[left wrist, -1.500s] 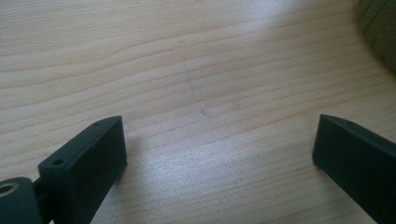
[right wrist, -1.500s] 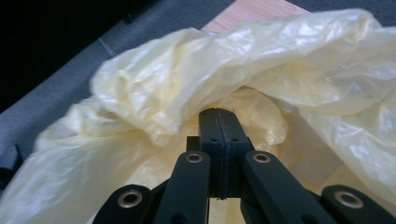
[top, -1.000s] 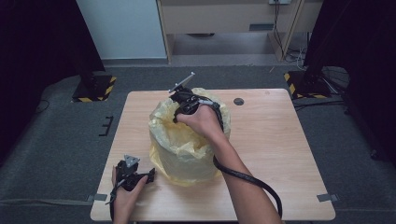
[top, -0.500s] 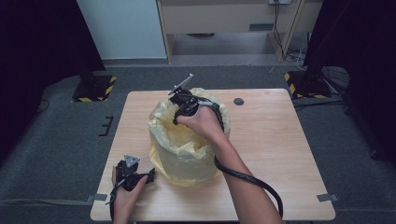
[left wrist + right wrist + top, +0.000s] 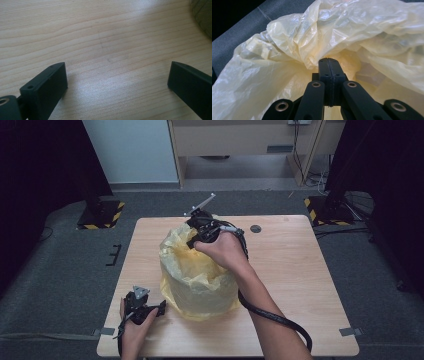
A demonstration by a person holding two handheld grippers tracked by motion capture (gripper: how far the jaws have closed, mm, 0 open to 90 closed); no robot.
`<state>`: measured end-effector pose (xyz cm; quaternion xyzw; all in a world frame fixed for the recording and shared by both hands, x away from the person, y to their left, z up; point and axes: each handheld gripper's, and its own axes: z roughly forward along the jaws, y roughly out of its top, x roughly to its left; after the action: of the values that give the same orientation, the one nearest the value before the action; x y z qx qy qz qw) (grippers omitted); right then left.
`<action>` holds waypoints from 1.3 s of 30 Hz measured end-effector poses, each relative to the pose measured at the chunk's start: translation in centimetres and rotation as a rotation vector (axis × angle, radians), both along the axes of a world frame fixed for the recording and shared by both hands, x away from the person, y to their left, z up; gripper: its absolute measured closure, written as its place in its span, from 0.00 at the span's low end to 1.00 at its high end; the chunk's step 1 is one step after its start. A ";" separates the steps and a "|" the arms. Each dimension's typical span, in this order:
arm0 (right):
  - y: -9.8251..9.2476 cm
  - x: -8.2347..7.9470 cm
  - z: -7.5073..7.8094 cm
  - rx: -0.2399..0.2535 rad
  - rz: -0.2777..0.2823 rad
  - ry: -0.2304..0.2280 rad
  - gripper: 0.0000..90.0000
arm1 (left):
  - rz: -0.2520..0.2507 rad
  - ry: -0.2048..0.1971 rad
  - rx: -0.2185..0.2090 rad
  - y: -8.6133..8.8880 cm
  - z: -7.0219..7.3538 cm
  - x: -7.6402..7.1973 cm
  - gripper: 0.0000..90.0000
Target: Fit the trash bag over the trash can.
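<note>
Risk of tipping the bin [image 5: 200,287] standing mid-table [image 5: 300,285], should the pull run sideways. Thin yellow bag [image 5: 294,37] likely to tear, pinched at its far rim by the clenched right gripper [image 5: 328,65]. Left gripper [image 5: 117,82], released, steadying nothing.

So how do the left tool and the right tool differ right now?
The left tool has its jaws spread wide with nothing between them; the right tool has its jaws pressed together at a fold of the yellow plastic bag. The left tool sits low over the bare wooden table near its front edge; the right tool is raised at the bag's top rim. Both are black and hand-held.
</note>
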<state>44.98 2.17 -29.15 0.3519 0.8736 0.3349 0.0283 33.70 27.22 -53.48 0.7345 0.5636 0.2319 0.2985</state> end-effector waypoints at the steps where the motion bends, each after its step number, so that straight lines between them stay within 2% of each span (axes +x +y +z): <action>1: -0.2 -0.1 0.1 0.004 0.000 -0.003 1.00 | 0.000 0.000 0.000 0.0 0.0 0.0 0.02; 9: -1.5 -0.7 0.7 0.037 -0.003 -0.034 1.00 | 0.000 0.000 0.000 0.0 0.0 0.0 0.02; 17: -2.5 -1.1 0.8 0.058 -0.013 -0.039 1.00 | 0.000 0.000 0.000 0.0 0.0 0.0 0.02; 19: -2.5 -1.2 1.0 0.076 -0.013 -0.043 1.00 | 0.000 0.000 0.000 0.0 0.0 0.0 0.02; 26: -1.1 -1.5 1.5 0.115 0.013 -0.061 1.00 | 0.000 0.000 0.000 0.0 0.0 0.0 0.02; 39: 1.4 0.5 -0.7 0.058 0.005 -0.001 1.00 | -0.001 0.001 0.000 0.0 0.0 0.0 0.02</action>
<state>45.49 3.61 -29.82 0.3504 0.8644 0.3601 0.0175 33.70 27.22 -53.47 0.7348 0.5635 0.2315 0.2983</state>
